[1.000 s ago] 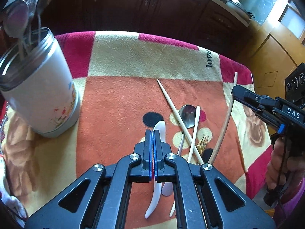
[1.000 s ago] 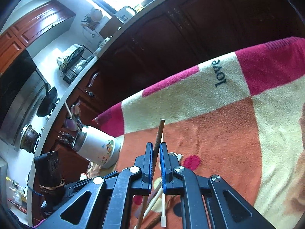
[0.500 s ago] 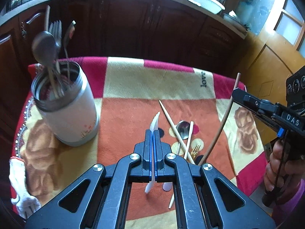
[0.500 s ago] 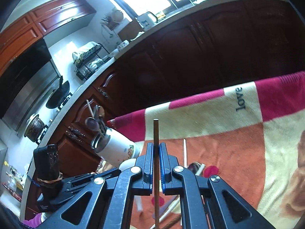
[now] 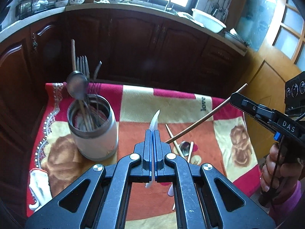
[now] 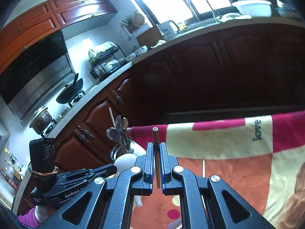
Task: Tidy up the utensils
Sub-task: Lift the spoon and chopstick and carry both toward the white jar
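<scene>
Above the blanket (image 5: 171, 103), the left gripper (image 5: 154, 133) clamped a white plastic knife (image 5: 154, 121), the right gripper (image 6: 156, 148) a brown chopstick (image 6: 155, 139); next, presumably, into the holder (image 5: 95, 133)

Spoon and fork handles crowd the mouth of the white steel-rimmed canister (image 5: 93, 133) at frame left. Bare orange blanket (image 5: 131, 133) lies open between it and the loose utensils (image 5: 183, 147) at centre right.

The right tool (image 6: 156, 164) grips a brown chopstick (image 6: 155, 139) that stands upright between its fingers, above the checkered blanket (image 6: 219, 141).
</scene>
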`<state>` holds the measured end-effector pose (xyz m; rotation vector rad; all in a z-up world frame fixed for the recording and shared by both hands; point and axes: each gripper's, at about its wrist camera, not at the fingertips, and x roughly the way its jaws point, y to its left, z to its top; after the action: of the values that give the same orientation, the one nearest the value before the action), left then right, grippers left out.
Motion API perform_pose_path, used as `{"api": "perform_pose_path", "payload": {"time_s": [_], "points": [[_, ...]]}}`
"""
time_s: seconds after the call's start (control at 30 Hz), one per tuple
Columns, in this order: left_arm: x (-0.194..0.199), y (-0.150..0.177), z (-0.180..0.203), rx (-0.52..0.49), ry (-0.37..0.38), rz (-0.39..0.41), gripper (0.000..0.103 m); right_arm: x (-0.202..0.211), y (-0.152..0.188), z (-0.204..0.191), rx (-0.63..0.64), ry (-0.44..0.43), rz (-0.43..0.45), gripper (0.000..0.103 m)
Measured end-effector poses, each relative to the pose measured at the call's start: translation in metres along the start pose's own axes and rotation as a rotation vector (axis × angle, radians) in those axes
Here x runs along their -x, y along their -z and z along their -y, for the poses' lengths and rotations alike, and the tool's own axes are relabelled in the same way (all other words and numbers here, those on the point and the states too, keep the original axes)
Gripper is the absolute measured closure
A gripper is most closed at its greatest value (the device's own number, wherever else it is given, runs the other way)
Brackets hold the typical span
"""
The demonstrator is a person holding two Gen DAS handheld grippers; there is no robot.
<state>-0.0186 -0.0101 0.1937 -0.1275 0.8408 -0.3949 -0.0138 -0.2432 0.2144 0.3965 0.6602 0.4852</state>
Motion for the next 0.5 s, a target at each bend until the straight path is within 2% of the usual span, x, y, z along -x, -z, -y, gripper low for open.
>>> {"api": "perform_pose_path", "payload": {"time_s": [0.27,0.5], "points": [[0.034,-0.032,-0.016,0.027,-0.001,0.081,0.103,0.002,-0.028,-0.032,0.073,-0.024,0.034,0.098],[0.057,-0.062,-0.037,0.056,-0.037,0.162,0.103,0.002,-0.058,-0.066,0.141,-0.065,0.075,0.098]]}}
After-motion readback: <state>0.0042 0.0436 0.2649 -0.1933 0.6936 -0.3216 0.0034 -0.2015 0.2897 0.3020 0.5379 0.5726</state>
